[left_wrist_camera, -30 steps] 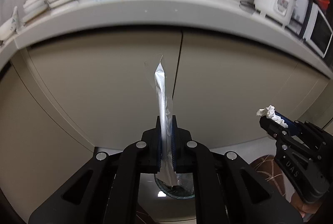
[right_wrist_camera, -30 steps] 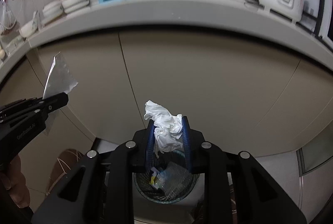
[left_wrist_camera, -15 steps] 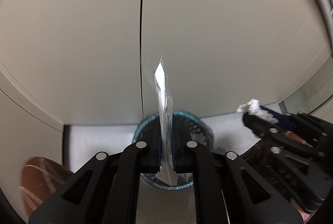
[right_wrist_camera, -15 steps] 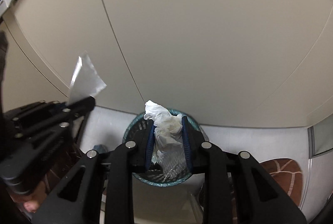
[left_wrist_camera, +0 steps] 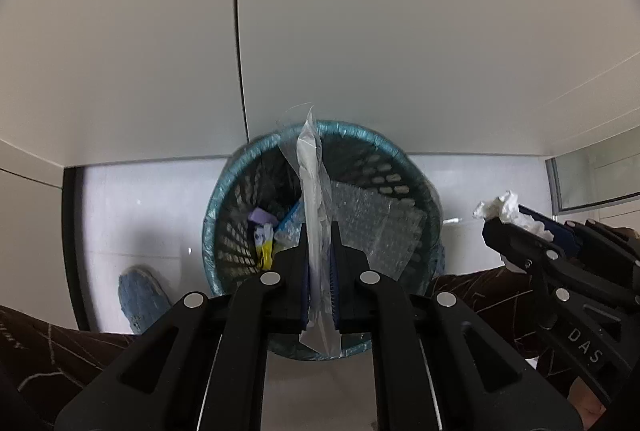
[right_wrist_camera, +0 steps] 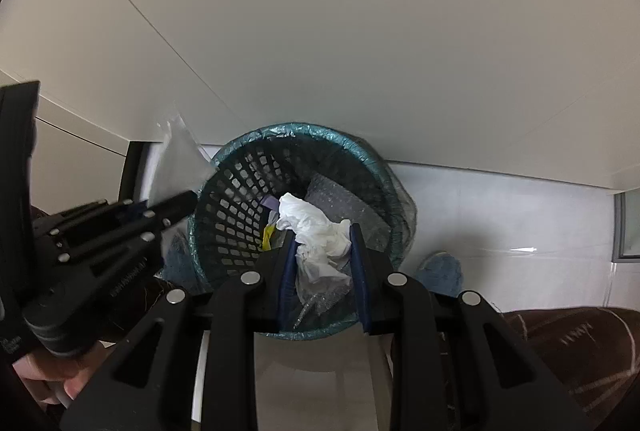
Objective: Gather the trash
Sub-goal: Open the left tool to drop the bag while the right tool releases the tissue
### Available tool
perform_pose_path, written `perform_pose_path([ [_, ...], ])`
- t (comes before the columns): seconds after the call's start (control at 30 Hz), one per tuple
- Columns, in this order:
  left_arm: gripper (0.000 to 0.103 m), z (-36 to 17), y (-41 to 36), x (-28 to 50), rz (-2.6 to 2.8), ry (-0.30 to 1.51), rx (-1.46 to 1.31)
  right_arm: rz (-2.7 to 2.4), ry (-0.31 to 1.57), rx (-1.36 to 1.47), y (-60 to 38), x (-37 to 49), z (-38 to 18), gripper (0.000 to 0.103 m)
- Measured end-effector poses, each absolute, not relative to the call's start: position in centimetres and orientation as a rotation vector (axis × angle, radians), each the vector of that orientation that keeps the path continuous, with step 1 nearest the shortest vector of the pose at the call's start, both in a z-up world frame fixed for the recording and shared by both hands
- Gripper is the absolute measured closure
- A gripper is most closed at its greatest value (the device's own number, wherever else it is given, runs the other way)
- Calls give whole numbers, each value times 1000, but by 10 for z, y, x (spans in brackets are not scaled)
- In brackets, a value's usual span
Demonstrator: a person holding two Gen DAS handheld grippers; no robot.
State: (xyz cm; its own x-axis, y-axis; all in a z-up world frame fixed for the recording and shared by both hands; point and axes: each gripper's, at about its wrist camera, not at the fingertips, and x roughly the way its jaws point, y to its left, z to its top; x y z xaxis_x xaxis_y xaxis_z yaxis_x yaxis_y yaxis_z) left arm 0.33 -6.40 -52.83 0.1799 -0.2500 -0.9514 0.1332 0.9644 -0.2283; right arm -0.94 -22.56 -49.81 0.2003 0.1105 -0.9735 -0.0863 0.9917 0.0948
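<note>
Left fingers (left_wrist_camera: 320, 231) pinching wrapper (left_wrist_camera: 314, 191); right (right_wrist_camera: 322, 231), tissue (right_wrist_camera: 316, 231)

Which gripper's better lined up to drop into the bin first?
Either, marginally right. The right gripper holds the crumpled tissue over the bin opening; the left gripper also holds the clear wrapper over it.

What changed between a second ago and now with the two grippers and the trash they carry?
Both grippers tipped down from the counter and cabinet doors to the teal trash basket, which now fills the view below them. Nothing was let go: the left gripper still pinches the clear plastic wrapper, and the right gripper still clamps the crumpled white tissue.
</note>
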Motion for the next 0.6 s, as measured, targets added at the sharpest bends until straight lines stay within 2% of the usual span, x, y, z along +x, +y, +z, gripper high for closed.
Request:
perform_pose_path([
  [0.23,90,-535,-66,1,-296,1358,-79,119,1416,85,-241,0,-518,79],
  [0.33,78,-536,-67,4,-298,1357,-90,119,1426,73,-241,1,-523,79],
  [0.47,69,-530,-67,5,-276,1341,-83,132,1420,67,-236,1,-523,78],
  [0.53,59,-526,-64,5,-263,1331,-89,143,1409,68,-233,1,-523,78],
  [0.6,54,-524,-62,5,-251,1328,-88,150,1409,63,-232,0,-524,78],
])
